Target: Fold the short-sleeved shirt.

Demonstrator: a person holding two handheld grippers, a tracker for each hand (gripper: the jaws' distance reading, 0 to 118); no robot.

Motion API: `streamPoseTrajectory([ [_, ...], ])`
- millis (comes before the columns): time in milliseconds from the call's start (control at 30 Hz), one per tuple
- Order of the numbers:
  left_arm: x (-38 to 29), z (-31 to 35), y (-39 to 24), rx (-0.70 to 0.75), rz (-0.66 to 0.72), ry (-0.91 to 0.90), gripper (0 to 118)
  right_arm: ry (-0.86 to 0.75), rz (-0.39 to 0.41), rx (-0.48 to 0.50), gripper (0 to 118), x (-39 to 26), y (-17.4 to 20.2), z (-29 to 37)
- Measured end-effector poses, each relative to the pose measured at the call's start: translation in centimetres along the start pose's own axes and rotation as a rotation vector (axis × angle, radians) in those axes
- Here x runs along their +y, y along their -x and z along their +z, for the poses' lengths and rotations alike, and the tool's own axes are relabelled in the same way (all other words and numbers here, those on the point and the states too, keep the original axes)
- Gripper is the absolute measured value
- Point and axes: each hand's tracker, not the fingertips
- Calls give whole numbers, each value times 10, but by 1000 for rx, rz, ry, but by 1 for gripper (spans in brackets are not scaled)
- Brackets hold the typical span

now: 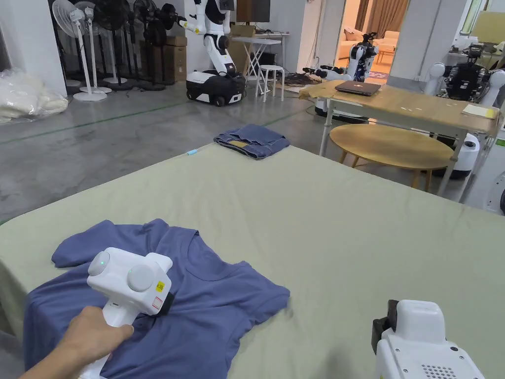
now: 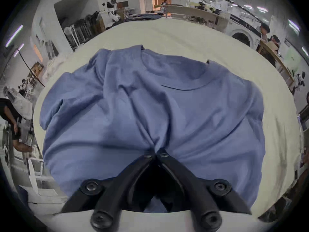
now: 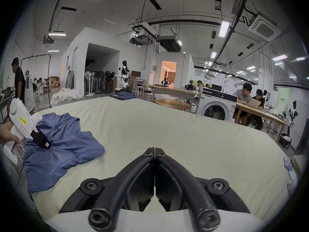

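While the left gripper (image 2: pixel 155 152) pinched a ridge of cloth mid-body on the blue shirt (image 2: pixel 150 111), likely to drag it flat, the right gripper (image 3: pixel 154 151) hovered closed and empty. Shirt lay rumpled at the table's (image 1: pixel 320 222) near-left corner, edge close; open surface rightward.

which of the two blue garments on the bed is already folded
The denim garment at the bed's far edge is folded into a neat stack. The blue short-sleeved shirt lies spread and wrinkled, pinched by the left gripper.
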Motion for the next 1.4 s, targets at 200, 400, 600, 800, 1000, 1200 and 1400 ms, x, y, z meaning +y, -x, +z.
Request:
streamPoseTrajectory([
  [200, -10, 22, 18, -76, 111, -176, 0, 12, -19, -12, 0, -2, -6, 1],
  [400, 10, 75, 22, -122, 137, -359, 0, -9, -31, -34, 0, 7, -20, 6],
  [600, 59, 136, 2, -171, 111, -534, 0, -51, -51, -76, 0, 23, -39, 16],
  [800, 108, 200, -56, -278, 4, -657, 0, -80, -64, -140, 0, 32, -65, 33],
  [1000, 151, 214, -129, -479, -107, -708, 0, -100, -66, -216, 0, 34, -97, 56],
  [1200, 171, 220, -238, -639, -262, -700, 0, -102, -78, -323, 0, 30, -140, 81],
  [1400, 159, 212, -345, -830, -420, -652, 0, -103, -84, -442, 0, 19, -184, 116],
])
